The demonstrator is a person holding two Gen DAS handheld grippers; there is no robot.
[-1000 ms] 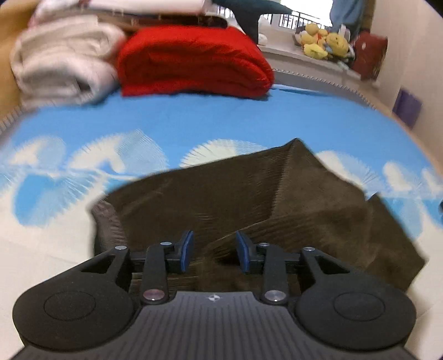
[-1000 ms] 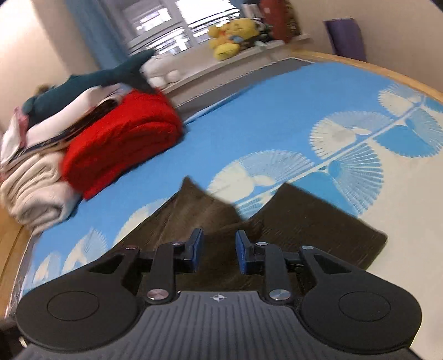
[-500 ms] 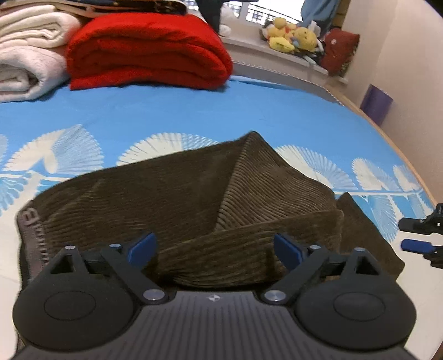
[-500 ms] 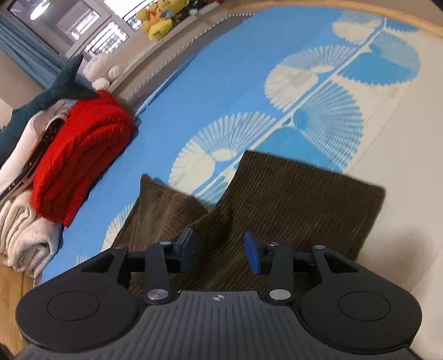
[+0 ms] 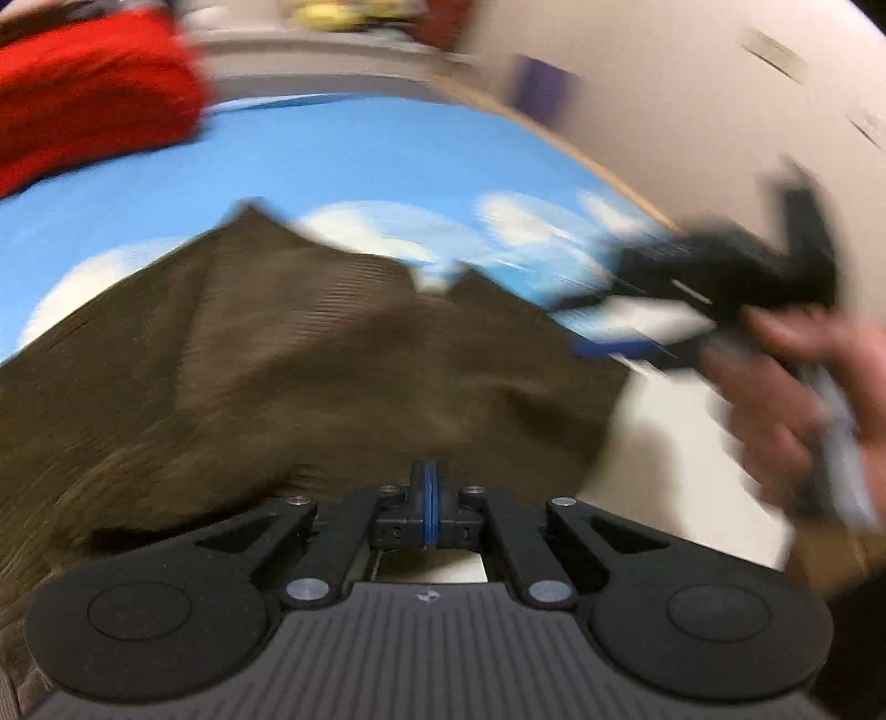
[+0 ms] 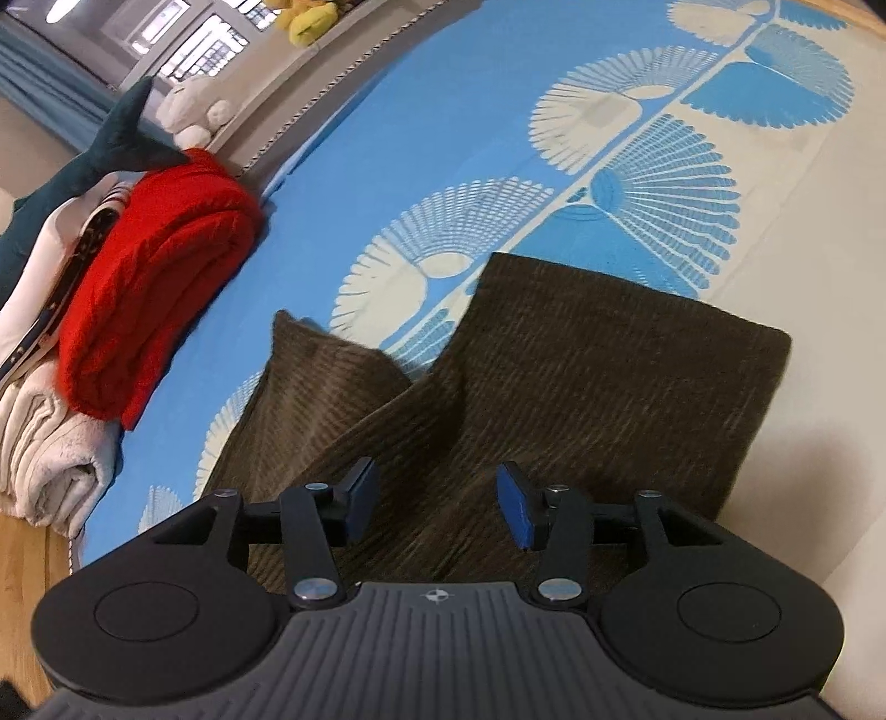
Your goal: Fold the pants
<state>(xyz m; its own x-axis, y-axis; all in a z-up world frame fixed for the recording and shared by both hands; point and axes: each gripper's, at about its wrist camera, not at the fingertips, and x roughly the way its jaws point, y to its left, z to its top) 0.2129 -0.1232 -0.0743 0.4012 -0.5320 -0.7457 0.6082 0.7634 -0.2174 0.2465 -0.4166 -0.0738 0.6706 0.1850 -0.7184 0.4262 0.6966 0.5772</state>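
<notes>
The brown corduroy pants lie folded and rumpled on the blue and cream bed sheet; they also fill the blurred left wrist view. My left gripper has its blue pads pressed together at the near edge of the pants; no cloth shows between them. My right gripper is open just above the pants, nothing between its pads. It also shows blurred in the left wrist view, held by a hand at the right.
A folded red blanket and a pile of white towels sit at the bed's far left. Plush toys line the windowsill. The wooden bed edge runs at the left.
My left gripper went from wide open to shut and swung right, blurring its view. My right gripper opened wider and tilted down over the pants.
</notes>
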